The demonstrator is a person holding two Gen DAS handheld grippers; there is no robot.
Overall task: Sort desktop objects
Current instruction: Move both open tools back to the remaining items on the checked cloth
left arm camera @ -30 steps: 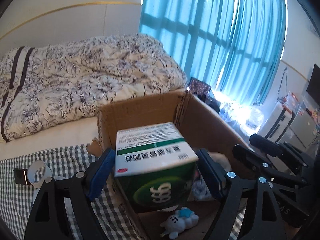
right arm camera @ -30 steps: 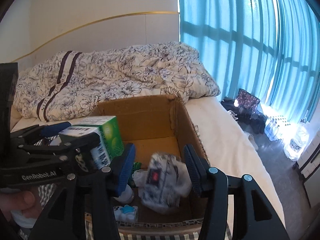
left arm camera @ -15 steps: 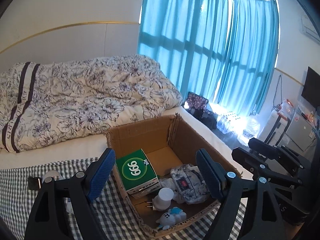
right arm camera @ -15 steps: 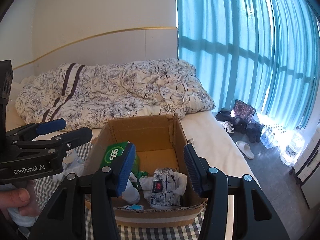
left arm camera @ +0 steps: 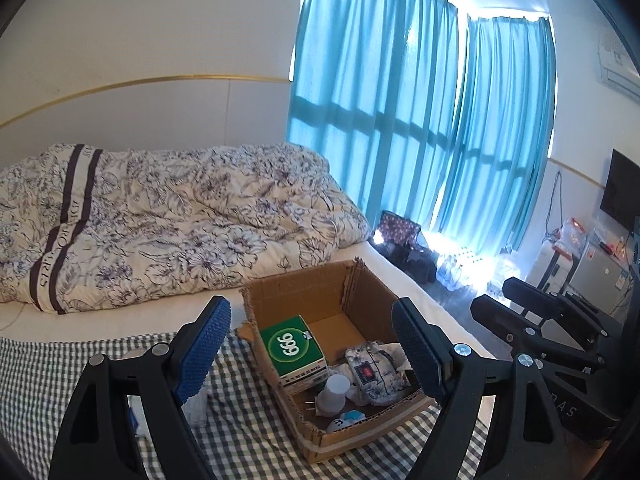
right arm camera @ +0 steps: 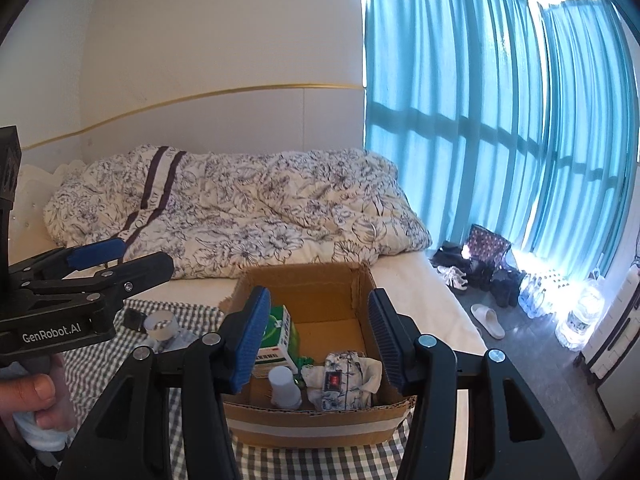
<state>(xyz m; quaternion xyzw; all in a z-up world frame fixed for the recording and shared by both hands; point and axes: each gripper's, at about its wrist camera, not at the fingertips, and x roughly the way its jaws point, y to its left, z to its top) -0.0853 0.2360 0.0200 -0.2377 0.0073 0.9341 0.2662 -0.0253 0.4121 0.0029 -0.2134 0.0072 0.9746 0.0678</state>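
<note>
While both grippers' jaws gape empty above the cardboard box [left arm camera: 320, 296], only the right wrist view shows a tape roll [right arm camera: 161, 325]; the left gripper [left arm camera: 308, 348] hides it.

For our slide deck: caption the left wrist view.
Open left gripper above a cardboard box holding a green carton.

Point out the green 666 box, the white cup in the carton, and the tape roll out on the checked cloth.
green 666 box [left arm camera: 291, 344]: left wrist view, on its top face.
white cup [left arm camera: 333, 394]: left wrist view, on its side wall.
tape roll [right arm camera: 161, 325]: right wrist view, on its clear band.
</note>
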